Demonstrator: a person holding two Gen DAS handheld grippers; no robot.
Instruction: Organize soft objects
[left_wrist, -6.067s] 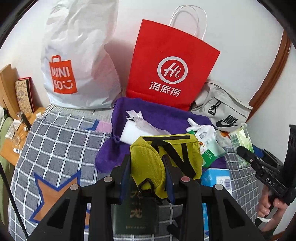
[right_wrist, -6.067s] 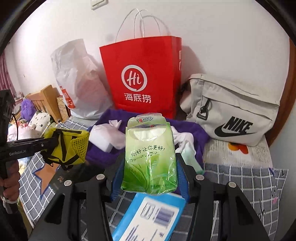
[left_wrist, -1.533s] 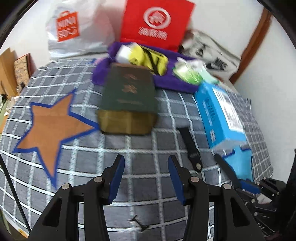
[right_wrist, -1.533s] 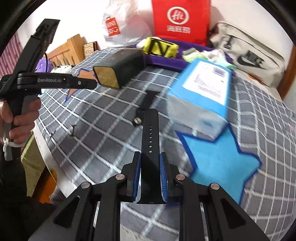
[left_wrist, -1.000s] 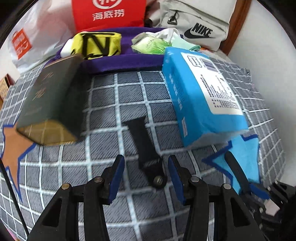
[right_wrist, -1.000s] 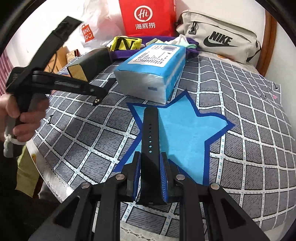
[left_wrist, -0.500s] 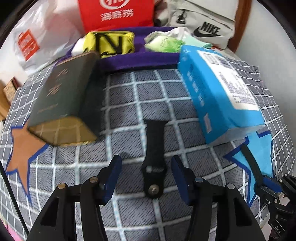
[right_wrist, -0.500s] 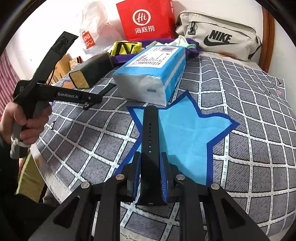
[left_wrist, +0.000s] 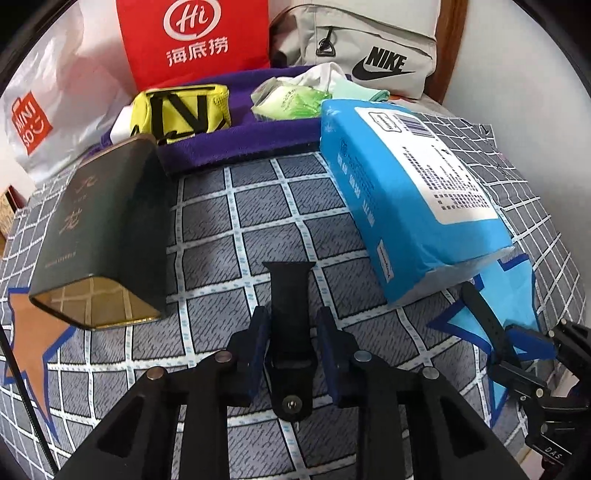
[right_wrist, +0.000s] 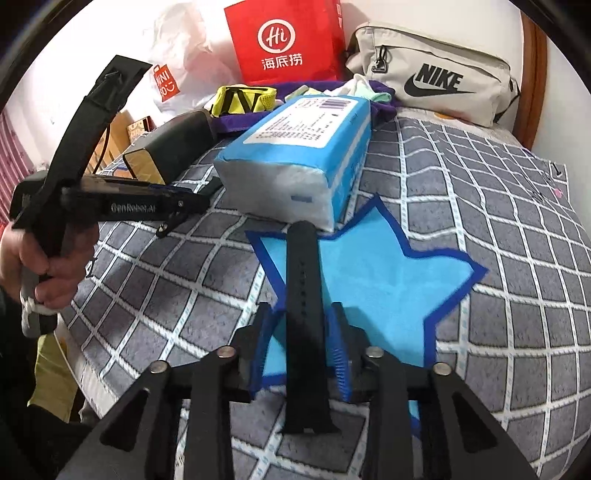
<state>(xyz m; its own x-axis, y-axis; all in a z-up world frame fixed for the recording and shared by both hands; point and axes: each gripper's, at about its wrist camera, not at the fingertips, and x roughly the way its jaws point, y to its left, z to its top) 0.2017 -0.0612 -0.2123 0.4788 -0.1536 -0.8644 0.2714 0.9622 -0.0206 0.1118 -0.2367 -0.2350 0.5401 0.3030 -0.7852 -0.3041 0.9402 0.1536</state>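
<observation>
Left tool down over the short strap, right tool loosening on the long one

Since half a second ago the left tool (left_wrist: 291, 317) has dropped over the short black strap (left_wrist: 290, 306), which then lay ahead of its tips and now sits between its two blue pads. Its jaws are closing, with a sliver of gap on each side, so the pads do not press yet. That strap lies flat on the grey checked bed cover (left_wrist: 229, 229), its stud end toward the camera and its wider end pointing away, between the dark green box (left_wrist: 99, 229) and the blue tissue pack (left_wrist: 406, 192).

On the other side, the right tool (right_wrist: 301, 314), clamped on the long black strap (right_wrist: 304, 295) a moment before, is opening; clear space shows between each pad and the strap. This strap, with its row of holes, runs straight out between the jaws over the light blue star (right_wrist: 388, 280) printed on the cover, its far tip just short of the tissue pack's white end.

A hand (right_wrist: 33, 266) grips the left tool's handle at the bed's edge.

Farther back, the yellow pouch (left_wrist: 184, 110) and the green wipes pack (left_wrist: 288, 103) rest on the purple towel (left_wrist: 236, 140), before the red paper bag (left_wrist: 195, 37) and the grey Nike bag (left_wrist: 369, 48)
</observation>
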